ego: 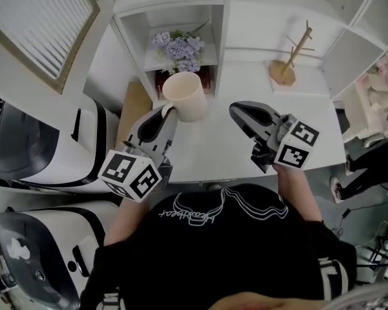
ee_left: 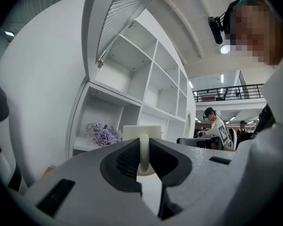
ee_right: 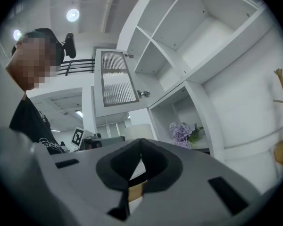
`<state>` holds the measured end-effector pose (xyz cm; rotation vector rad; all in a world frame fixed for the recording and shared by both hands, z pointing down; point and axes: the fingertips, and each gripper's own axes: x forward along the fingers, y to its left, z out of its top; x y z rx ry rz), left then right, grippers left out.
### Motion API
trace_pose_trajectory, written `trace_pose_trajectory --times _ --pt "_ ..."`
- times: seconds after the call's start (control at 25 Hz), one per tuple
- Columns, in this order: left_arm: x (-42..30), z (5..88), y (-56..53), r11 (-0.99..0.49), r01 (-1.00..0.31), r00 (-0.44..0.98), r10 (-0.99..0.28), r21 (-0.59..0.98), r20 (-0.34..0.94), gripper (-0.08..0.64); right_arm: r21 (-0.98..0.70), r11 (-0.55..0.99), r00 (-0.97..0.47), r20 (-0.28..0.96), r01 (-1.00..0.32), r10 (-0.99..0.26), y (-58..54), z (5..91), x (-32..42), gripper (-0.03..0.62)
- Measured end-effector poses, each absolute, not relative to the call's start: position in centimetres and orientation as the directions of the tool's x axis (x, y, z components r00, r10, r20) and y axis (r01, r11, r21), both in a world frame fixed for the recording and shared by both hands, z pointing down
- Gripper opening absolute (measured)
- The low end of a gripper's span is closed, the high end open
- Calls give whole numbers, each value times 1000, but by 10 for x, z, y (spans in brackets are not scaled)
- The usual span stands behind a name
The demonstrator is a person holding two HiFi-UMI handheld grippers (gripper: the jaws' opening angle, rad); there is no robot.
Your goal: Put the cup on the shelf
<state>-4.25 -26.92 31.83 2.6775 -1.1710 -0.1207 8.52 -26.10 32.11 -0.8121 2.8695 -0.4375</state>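
Left tool [ee_left: 143, 142]: jaws clamped on the handle [ee_left: 143, 157] of the cup [ego: 184, 95], ribbed pads on either side of the loop. Grip looks centred.

Right tool [ee_right: 141, 142]: jaws together at the tips, nothing between them. It hangs over the near middle of the surface [ego: 226, 154], apart from the cup.

Cup position: carried at the end of the left tool, mouth up, over the far-left corner of the surface. It is just in front of the shelf [ego: 221, 18], by the low compartment that holds the flowers [ego: 179, 47]. I cannot tell whether its base touches the surface.

Handling, my judgement: cream, smooth, ceramic-looking, so stiff, fairly weighty and liable to chip on the shelf edge. Held by the handle alone, the body hangs to one side and could pivot in the pads. The handle is the right hold. I would keep the pinch firm and the cup level.

Wooden stand [ego: 286, 63] sits at the far-right corner, well apart.

Writing: none on the cup. Each tool's cube has black square markers. There is white script on the person's black shirt, which I cannot read from here.
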Motion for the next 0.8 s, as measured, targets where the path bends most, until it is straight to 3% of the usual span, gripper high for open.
trace_pose_trajectory --times 0.8 --pt "-41 254 -319 -502 -861 496 -864 77 -91 41 -255 890 -910 -73 -379 -408 -303 314 106 6"
